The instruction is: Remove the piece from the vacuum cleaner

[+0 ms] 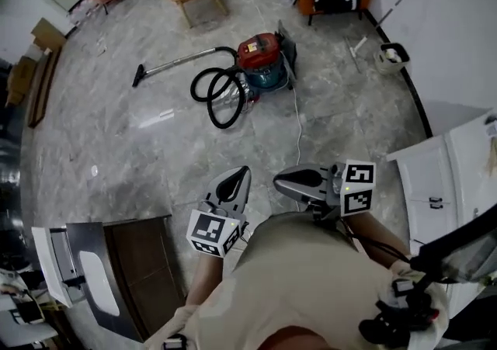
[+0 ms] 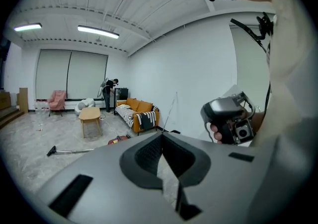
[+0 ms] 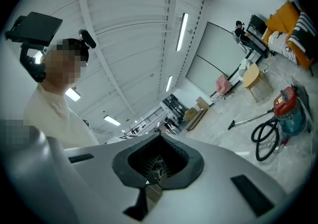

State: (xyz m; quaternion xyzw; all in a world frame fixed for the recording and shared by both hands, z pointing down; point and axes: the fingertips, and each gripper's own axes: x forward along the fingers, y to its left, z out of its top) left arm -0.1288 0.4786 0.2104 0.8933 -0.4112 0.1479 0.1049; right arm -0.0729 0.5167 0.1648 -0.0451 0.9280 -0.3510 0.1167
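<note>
Grey left gripper (image 2: pixel 162 136), jaws pressed together; red canister vacuum cleaner (image 2: pixel 118 140) at nine o'clock of their tips.

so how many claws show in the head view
2. The left grey plastic claw is just below the picture's centre, shut and empty. The right grey plastic claw is close beside it on the right, also shut and empty. None looks hidden.

Light: cast evenly by ceiling strips (image 2: pixel 98 31)
Glare: reflected softly off the floor (image 1: pixel 155 119)
Edges: bent and darkened by fisheye lenses
</note>
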